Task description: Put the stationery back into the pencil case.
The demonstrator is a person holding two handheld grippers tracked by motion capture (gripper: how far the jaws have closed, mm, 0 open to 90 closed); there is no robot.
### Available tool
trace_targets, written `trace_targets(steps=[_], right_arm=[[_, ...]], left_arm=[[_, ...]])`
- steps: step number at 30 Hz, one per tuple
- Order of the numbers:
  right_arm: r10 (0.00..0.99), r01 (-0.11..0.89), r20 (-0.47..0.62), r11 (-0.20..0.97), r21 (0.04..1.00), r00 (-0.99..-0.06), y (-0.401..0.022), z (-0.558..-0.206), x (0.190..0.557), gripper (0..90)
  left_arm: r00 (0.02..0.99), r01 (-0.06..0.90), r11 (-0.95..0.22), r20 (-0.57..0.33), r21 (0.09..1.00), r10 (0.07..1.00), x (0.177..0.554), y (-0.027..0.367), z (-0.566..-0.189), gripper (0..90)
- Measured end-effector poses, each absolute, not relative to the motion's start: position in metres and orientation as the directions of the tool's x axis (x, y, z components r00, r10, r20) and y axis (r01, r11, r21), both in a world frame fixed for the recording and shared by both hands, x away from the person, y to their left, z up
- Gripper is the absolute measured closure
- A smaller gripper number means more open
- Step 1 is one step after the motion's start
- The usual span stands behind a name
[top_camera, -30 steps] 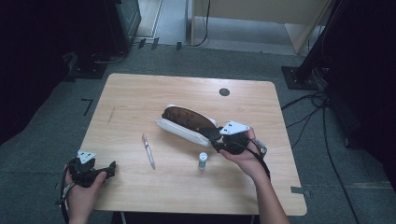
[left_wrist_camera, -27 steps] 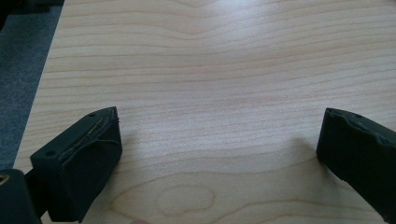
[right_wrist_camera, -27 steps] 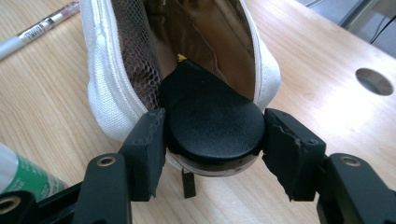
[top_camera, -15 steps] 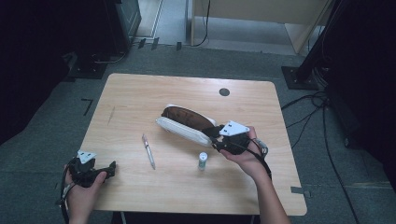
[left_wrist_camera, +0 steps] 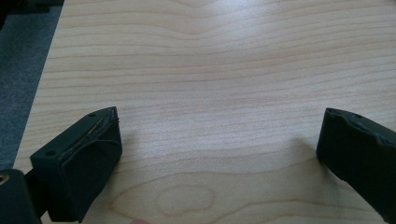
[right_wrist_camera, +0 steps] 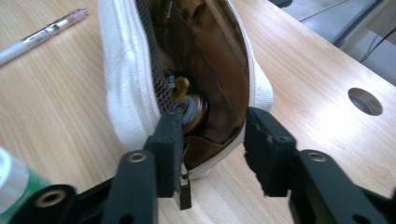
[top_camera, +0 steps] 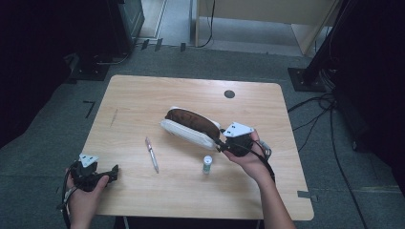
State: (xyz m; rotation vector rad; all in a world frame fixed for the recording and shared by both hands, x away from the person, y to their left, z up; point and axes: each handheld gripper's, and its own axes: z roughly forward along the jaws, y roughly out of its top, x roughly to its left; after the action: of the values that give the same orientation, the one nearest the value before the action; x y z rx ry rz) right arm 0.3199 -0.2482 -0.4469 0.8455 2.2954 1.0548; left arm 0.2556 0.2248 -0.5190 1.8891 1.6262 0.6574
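1. Nearest the person's side of the worktop (top_camera: 143,200), the left tool (top_camera: 113,171) rests low by the front-left corner; the left gripper view shows its jaws spread wide over bare wood, holding nothing. It seems best left parked there, well apart from the work.
2. Next out, a small green-labelled bottle (top_camera: 207,163) stands upright just in front of the pouch, and a pen (top_camera: 152,153) lies to its left. Both look like candidates for packing, so the right hand should avoid knocking the bottle with its wrist.
3. Farther in, the right tool (right_wrist_camera: 212,128) sits at the near end of the white pouch (top_camera: 188,133). Its jaws are partly open, one tip at the unzipped mouth against the brown lining, the other outside the white edge; they have not closed on anything.
4. The zip pull (right_wrist_camera: 185,193) hangs just below the jaws. Whichever part is the target, the jaws should probably close squarely on fabric or pull, not on the contents inside.
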Motion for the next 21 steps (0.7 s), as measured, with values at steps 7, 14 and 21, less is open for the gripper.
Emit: trace_targets(steps=[7,14,21], right_arm=[[0.691,0.327,-0.130,0.488,0.809,-0.711,-0.255,-0.440,0.316,72.5],[0.690,0.321,-0.103,0.457,0.830,-0.717,-0.259,-0.435,0.302,70.7],[0.695,0.337,-0.037,0.395,0.855,-0.718,-0.265,-0.431,0.284,67.7]], left_arm=[[0.146,0.717,-0.111,0.008,0.689,0.989,0.256,0.225,-0.519,0.2],[0.146,0.717,-0.111,0.008,0.688,0.989,0.256,0.225,-0.519,0.2],[0.146,0.717,-0.111,0.008,0.689,0.989,0.256,0.225,-0.519,0.2]])
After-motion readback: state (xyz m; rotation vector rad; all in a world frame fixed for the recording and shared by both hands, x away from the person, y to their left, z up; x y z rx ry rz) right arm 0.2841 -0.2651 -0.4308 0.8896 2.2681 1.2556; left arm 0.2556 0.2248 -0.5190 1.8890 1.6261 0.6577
